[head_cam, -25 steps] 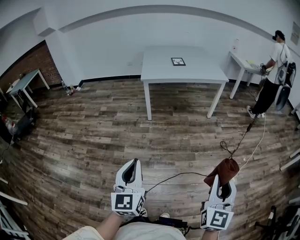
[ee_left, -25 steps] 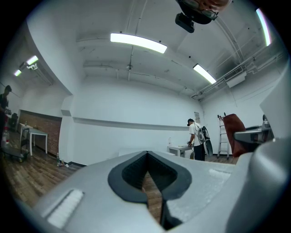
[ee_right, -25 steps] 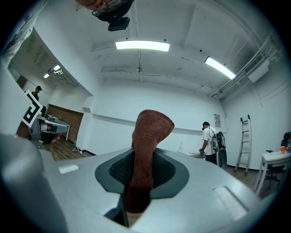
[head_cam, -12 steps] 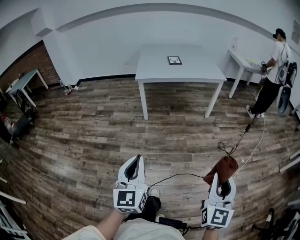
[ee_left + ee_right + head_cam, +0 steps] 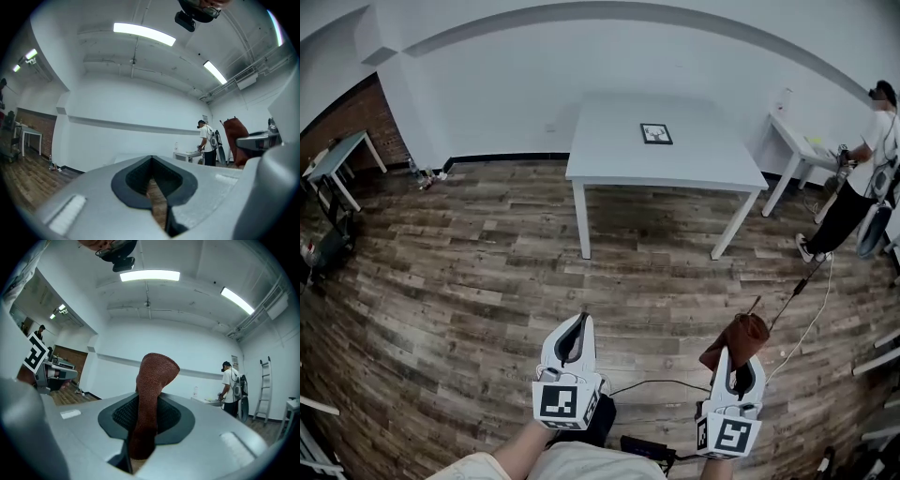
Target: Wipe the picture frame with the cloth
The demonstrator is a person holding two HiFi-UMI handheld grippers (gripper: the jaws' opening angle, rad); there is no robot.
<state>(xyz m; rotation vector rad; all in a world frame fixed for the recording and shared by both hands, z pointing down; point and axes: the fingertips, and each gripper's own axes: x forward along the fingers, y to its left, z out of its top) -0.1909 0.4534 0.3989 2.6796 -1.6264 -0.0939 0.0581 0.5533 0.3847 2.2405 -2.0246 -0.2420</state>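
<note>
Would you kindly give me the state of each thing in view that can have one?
left gripper: shut, nothing between its jaws.
right gripper: shut on the cloth.
cloth: bunched, its end sticking out past the right gripper's tips.
picture frame: lying flat on the white table, far from both grippers.

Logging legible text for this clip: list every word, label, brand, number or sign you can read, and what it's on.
None readable in any view.
Left gripper and right gripper cubes: square black-and-white marker patterns, not text.
Cloth in the right gripper: no label showing.
Picture frame on the white table: too small to tell whether it bears any print.
</note>
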